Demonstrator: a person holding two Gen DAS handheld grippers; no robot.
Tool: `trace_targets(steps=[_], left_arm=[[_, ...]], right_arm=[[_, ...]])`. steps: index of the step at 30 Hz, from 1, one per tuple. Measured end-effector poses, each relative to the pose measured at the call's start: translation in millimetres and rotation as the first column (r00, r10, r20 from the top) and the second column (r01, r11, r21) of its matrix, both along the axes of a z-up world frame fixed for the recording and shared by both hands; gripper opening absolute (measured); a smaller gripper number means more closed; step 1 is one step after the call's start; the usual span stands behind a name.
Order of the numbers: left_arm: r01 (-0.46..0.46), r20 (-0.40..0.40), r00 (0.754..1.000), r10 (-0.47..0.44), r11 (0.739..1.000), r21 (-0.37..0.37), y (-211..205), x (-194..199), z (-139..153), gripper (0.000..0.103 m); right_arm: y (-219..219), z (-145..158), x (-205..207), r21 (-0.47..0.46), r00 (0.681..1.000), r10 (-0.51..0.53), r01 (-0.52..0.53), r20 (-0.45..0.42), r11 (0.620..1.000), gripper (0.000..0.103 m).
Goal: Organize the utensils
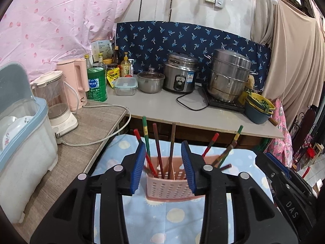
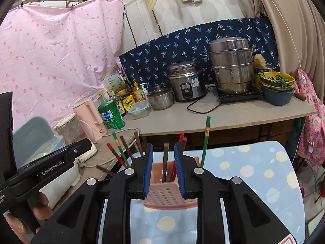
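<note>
A pink perforated utensil holder (image 1: 171, 188) stands on a blue dotted cloth (image 1: 174, 217); it also shows in the right wrist view (image 2: 164, 194). Several red, green and brown chopsticks (image 1: 158, 152) stand in it, leaning left and right. My left gripper (image 1: 163, 167) is open and empty, its blue pads on either side of the holder's top, just in front of it. My right gripper (image 2: 162, 169) is open and empty, its pads flanking a brown chopstick (image 2: 165, 161) in the holder without touching it. A green chopstick (image 2: 206, 140) leans out to the right.
A grey counter (image 1: 162, 106) behind holds a rice cooker (image 1: 179, 75), a steel steamer pot (image 1: 228, 75), a small pot, bottles and bowls (image 1: 258, 107). A pink kettle (image 1: 74, 83), a glass kettle and a dish bin (image 1: 22, 142) stand on the left.
</note>
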State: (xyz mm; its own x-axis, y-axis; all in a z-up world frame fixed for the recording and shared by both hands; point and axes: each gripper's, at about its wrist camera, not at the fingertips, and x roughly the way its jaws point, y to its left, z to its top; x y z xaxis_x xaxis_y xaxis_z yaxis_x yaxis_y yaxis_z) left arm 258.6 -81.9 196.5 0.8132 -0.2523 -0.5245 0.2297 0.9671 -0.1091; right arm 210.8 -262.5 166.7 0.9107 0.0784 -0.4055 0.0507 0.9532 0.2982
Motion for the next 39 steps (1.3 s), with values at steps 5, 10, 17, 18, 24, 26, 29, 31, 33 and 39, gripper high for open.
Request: trace_targets(steps=[5,10,17,18,24,26,29,31,33,39], left_arm=[[-0.011,-0.019,1.000,0.011,1.000,0.029,3.2,-23.2,-11.6,0.036],[-0.007,-0.054,0.998,0.009,0.999,0.037,8.3,-43.5,-24.1,0.036],[-0.002,-0.081,0.997,0.007,0.998,0.057,10.1,-66.9,-38.7,0.036],[-0.002,-0.087,0.996,0.007,0.998,0.057,10.5,-68.9,-40.6,0.036],[-0.004,-0.112,0.994,0.011,0.998,0.065,14.6,-81.0,-52.4,0.036],[-0.005,-0.118,0.993,0.014,0.998,0.070,15.5,-83.8,-55.7,0.036],[-0.010,-0.128,0.992,0.020,0.997,0.080,16.1,-87.6,-60.9,0.036],[-0.012,-0.134,0.991,0.023,0.997,0.082,16.9,-88.9,-63.8,0.037],[-0.013,-0.139,0.990,0.025,0.996,0.086,17.3,-90.9,-67.1,0.042],[-0.012,-0.147,0.989,0.028,0.993,0.114,14.3,-95.9,-76.5,0.045]], right_arm=[[5.2,-10.5,-27.0,0.003,1.000,0.011,-0.011,-0.022,1.000,0.028],[10.9,-21.3,-50.7,0.014,0.998,0.025,-0.025,-0.049,1.000,0.028],[22.3,-31.3,-75.6,0.001,0.996,0.033,-0.033,-0.077,0.999,0.030],[23.7,-32.3,-77.9,-0.009,0.996,0.032,-0.033,-0.081,0.999,0.030],[36.7,-40.0,-93.5,-0.081,0.995,0.028,-0.036,-0.096,0.996,0.032],[39.5,-43.5,-97.3,-0.100,0.994,0.024,-0.034,-0.103,0.994,0.032],[40.3,-48.6,-101.1,-0.101,0.992,0.026,-0.039,-0.120,0.994,0.032],[39.9,-52.0,-103.3,-0.094,0.991,0.028,-0.041,-0.130,0.995,0.032],[39.8,-54.1,-104.1,-0.091,0.990,0.028,-0.041,-0.138,0.995,0.032],[41.9,-60.8,-107.5,-0.101,0.988,0.022,-0.038,-0.151,0.994,0.035]])
